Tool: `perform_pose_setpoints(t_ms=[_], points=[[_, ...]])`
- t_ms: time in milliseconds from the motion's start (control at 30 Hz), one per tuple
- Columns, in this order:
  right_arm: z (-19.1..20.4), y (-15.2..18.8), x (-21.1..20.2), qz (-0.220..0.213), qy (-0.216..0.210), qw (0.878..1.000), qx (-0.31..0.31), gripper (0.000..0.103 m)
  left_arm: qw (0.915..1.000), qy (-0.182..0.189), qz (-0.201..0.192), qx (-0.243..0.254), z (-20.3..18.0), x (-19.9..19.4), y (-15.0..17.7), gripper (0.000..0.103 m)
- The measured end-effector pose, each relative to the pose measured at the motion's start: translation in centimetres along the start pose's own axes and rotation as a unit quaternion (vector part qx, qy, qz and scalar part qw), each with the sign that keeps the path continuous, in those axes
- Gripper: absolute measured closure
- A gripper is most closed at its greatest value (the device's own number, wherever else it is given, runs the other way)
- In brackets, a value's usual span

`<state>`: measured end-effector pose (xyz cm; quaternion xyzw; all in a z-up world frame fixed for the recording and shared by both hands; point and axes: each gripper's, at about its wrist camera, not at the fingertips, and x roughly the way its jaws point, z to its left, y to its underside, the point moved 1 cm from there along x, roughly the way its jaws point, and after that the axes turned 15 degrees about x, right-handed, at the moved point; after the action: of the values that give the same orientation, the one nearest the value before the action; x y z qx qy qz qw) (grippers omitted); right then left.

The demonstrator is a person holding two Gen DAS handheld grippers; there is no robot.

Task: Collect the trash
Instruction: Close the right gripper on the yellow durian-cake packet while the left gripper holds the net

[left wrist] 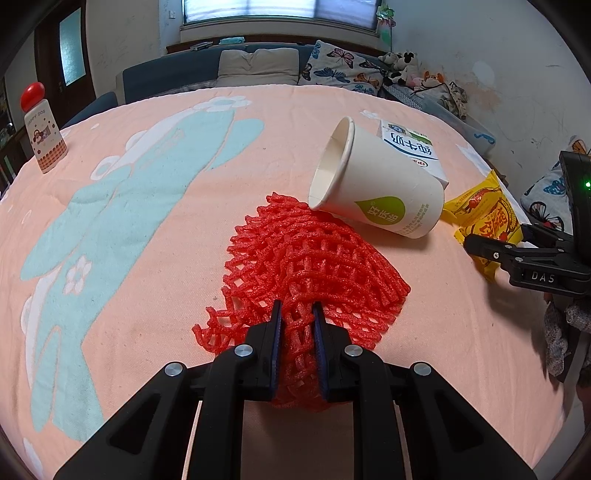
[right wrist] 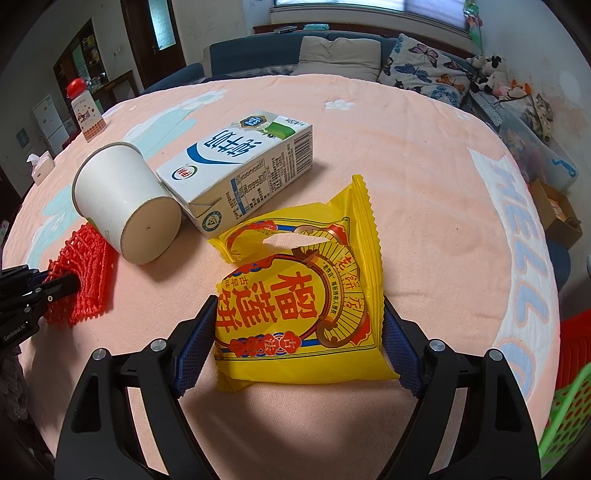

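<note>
Left hand-held gripper [left wrist: 297, 308] pinches red foam net [left wrist: 314, 258]; right hand-held gripper [right wrist: 299, 306] straddles yellow wrapper [right wrist: 295, 295].

A dark blue sofa [left wrist: 170, 74] stands behind the table with the peach cloth [left wrist: 295, 107]. Above the sofa there is a window [left wrist: 280, 14] (daylight enters through it). On the sofa lie a beige cushion [left wrist: 258, 68] and a butterfly pillow [left wrist: 343, 68]. Left of the sofa is a dark wooden door [left wrist: 64, 55].
</note>
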<state>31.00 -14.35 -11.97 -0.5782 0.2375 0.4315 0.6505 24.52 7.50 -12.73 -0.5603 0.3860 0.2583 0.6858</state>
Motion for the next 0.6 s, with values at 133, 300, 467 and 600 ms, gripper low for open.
perform_pose_setpoints(t_ms=[133,300,467,600], points=[[-0.02,0.00,0.01,0.000,0.000,1.000,0.000,0.021,1.0000,0.001,0.000,-0.001,0.03,0.06,0.06,0.088],[0.08,-0.07,-0.06,0.000,0.000,1.000,0.001,0.021,1.0000,0.000,0.000,-0.001,0.04,0.04,0.04,0.088],[0.05,-0.07,-0.10,-0.001,0.000,1.000,0.002,0.021,1.0000,0.000,0.000,0.000,0.01,0.09,0.06,0.088],[0.02,-0.14,-0.04,0.000,-0.001,1.000,0.003,0.021,1.0000,-0.001,0.000,-0.001,0.11,0.07,0.02,0.088]])
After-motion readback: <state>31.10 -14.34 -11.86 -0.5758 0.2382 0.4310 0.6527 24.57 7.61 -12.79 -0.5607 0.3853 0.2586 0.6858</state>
